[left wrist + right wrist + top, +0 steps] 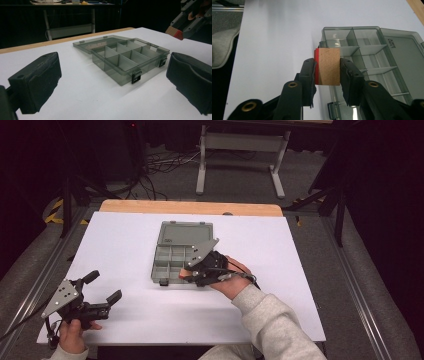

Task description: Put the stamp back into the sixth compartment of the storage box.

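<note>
- Nearest the high camera, at about 7 o'clock on the white table top (130, 315), the left gripper (106, 286) sits in the person's left hand (74, 334), its black jaws spread wide with nothing between them.
- At the table's centre lies a translucent grey plastic compartment box (172, 262), lid laid open toward 12 o'clock.
- Over the box's 4 o'clock corner the right gripper (187, 276) hangs in the person's right hand (231, 279), grey sleeve (272, 320) trailing toward 5 o'clock.
- Looking along the left gripper, two black padded jaws stand far apart at 8 and 4 o'clock; the compartment box (125, 58) sits between them farther off, empty sections showing, black latches on its near wall.
- At 2 o'clock in that view the right gripper (178, 33) holds a small wooden block with one red face (174, 32) above the table.
- Looking along the right gripper (327, 67), its jaws pinch the wooden block (327, 67) by two opposite sides, red face at 9 o'clock.
- Below the block lies the box's (372, 50) edge, dividers running toward 3 o'clock.
</note>
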The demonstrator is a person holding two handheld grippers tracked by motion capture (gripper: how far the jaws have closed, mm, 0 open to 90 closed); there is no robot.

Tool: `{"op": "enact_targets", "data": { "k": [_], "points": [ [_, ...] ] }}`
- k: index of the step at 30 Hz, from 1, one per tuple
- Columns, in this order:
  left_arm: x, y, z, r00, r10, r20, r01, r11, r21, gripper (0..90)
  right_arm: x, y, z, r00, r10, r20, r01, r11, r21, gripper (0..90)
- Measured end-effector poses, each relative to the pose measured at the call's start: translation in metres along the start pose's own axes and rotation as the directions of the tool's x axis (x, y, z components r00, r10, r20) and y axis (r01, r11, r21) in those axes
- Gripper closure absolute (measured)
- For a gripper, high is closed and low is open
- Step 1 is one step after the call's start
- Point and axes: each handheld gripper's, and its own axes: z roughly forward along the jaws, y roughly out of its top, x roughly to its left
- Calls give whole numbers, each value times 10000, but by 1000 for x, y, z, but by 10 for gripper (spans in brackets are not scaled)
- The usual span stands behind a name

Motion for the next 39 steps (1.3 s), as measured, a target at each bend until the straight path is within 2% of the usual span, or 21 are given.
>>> {"op": "enact_targets", "data": {
  "k": [20,39],
  "points": [
    [0,0,0,10000,-78,62,78,9999,-72,6,-23,19,18,9997,-122,204,120,9999,99,659],
    [0,0,0,10000,-66,59,67,9999,-91,6,-40,27,38,9996,-119,264,114,9997,193,659]
  ]
}}
